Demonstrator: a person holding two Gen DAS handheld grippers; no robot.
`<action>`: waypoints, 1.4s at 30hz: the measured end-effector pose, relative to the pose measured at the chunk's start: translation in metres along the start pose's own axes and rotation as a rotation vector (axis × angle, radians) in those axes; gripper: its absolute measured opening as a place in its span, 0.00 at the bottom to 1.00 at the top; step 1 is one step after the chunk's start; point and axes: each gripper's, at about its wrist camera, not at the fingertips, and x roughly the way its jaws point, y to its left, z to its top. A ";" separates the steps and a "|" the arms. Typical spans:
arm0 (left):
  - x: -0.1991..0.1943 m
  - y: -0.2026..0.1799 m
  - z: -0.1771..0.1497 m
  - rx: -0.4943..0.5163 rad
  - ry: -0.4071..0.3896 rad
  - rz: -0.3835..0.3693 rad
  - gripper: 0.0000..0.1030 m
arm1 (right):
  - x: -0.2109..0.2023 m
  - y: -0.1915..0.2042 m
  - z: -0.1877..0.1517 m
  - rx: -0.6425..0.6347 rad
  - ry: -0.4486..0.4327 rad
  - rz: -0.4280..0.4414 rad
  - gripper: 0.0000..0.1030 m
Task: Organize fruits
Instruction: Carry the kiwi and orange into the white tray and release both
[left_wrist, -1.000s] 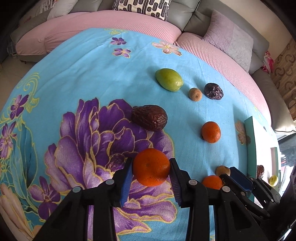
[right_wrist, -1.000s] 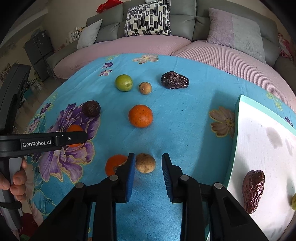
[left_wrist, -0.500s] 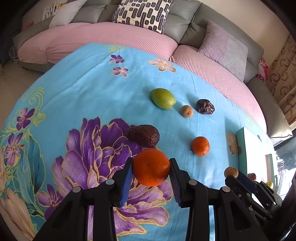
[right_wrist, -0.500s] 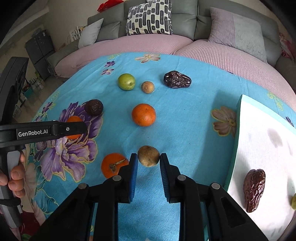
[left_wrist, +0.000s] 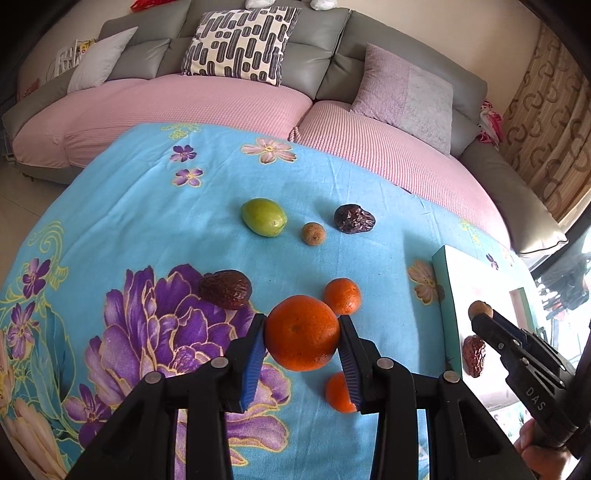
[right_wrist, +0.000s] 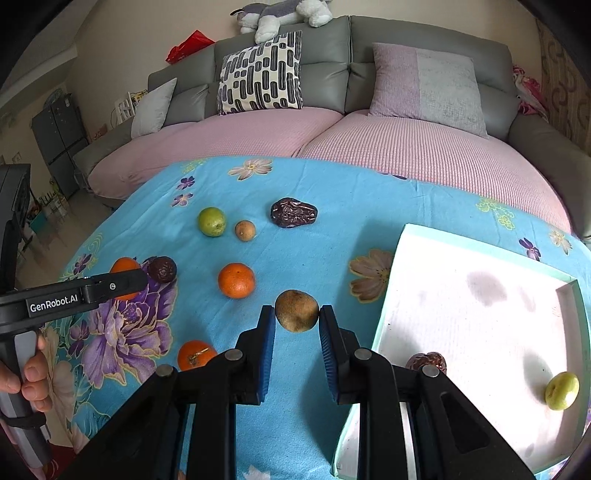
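Above the blue flowered cloth (left_wrist: 155, 206), near its front edge, an orange (left_wrist: 302, 332) is held clear of the surface, clamped between the pads of the left gripper (left_wrist: 302, 345). Compared with a second ago it is carried higher, and the view is swung toward the white tray (right_wrist: 480, 314) at the cloth's right edge. On the other side, a small brown fruit (right_wrist: 296, 310), which a second ago sat on the cloth between parted pads, is now pinched by the right gripper (right_wrist: 296, 328) and lifted, just beside the tray's near-left rim.

So both tools are loaded at once, and the tray looks like the next stop for both. A dark date (right_wrist: 426, 362) and a green fruit (right_wrist: 561, 390) are already lying in it.

Left on the cloth: two oranges (right_wrist: 236, 280) (right_wrist: 195, 354), a dark date (right_wrist: 293, 218) and a green fruit (right_wrist: 211, 220) toward the far edge with a small brown one (right_wrist: 245, 230) between them, and another date (left_wrist: 226, 288) on the purple flower. Plenty is yet to be sorted.
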 end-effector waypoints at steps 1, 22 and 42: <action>0.000 -0.005 -0.001 0.014 -0.001 -0.007 0.39 | -0.003 -0.005 0.001 0.010 -0.006 -0.007 0.25; 0.017 -0.152 -0.047 0.422 -0.005 -0.199 0.39 | -0.064 -0.138 -0.020 0.342 -0.051 -0.217 0.25; 0.045 -0.192 -0.078 0.560 0.069 -0.227 0.39 | -0.076 -0.177 -0.041 0.446 -0.009 -0.241 0.25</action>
